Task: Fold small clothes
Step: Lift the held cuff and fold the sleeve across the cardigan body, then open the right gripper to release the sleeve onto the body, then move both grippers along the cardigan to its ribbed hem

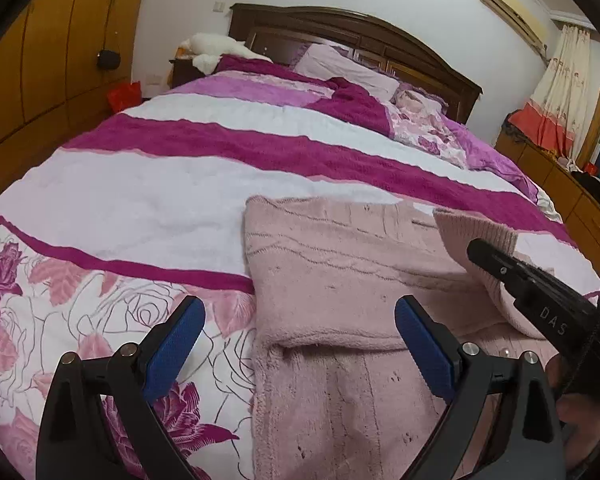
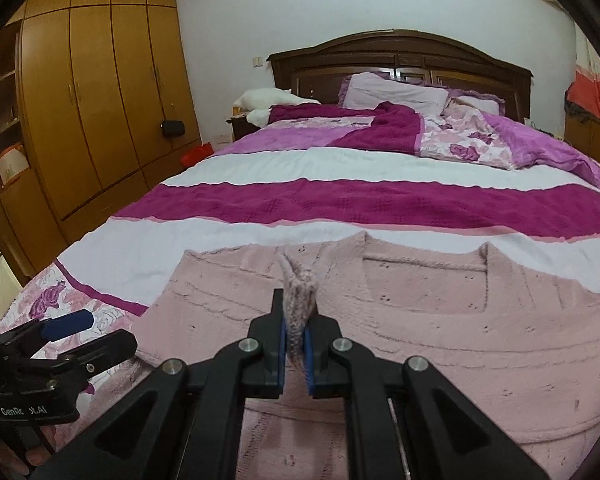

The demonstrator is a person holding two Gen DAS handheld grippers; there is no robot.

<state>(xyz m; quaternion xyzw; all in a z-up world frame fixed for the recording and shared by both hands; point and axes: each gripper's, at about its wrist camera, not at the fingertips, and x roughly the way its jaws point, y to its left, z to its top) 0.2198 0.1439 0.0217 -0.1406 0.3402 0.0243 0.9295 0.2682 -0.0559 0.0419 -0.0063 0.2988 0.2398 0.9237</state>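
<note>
The right tool [image 2: 296, 336] pinches a fold of the pink sweater [image 2: 440, 320] on the bed [image 2: 340, 200]; the left tool [image 1: 300, 344] hangs spread above its near left edge.

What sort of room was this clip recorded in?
A home bedroom, by the look of it: a large bed with a dark wooden headboard and pillows, and a tall wooden wardrobe along the wall. The pink knit sweater lies on the bedspread.
</note>
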